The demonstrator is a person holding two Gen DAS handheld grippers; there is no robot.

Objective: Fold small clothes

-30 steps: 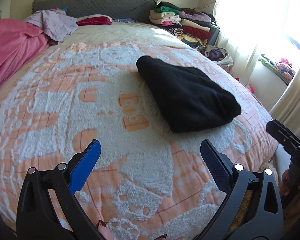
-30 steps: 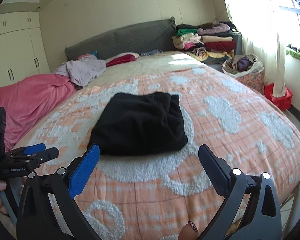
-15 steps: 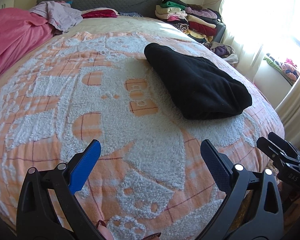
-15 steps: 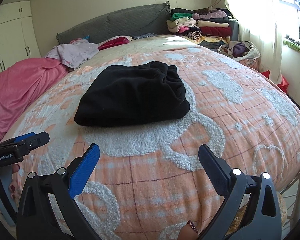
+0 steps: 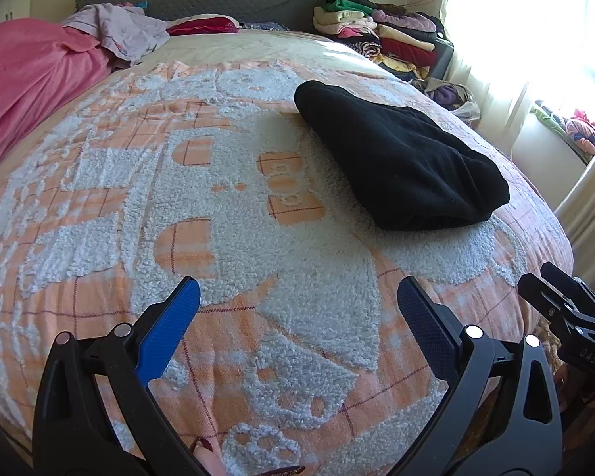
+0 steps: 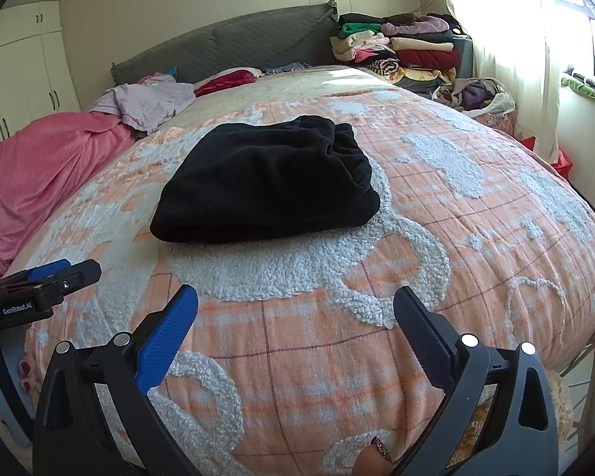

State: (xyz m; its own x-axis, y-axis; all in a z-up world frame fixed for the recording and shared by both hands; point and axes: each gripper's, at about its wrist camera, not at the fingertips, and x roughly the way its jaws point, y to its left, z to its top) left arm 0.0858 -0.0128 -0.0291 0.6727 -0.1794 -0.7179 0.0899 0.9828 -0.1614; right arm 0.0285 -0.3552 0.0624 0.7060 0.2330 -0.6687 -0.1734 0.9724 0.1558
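Right wrist view: black folded garment (image 6: 265, 182) ahead, probably nearer right tongs (image 6: 295, 317).
Left tongs (image 5: 297, 309): wide, empty.
Right tongs: wide, empty.

Strong daylight pours through the window (image 5: 567, 39) at upper right, blowing out the curtain (image 6: 507, 39). Both fisheye views stay sharp at centre, bending heavily toward dark vignetted corners.

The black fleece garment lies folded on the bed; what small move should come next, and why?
Probably bring the right gripper forward toward the folded black fleece garment. Both it and the left gripper are open, hold nothing, and sit short of the garment over the orange-and-white blanket, so nothing can be gripped from here.
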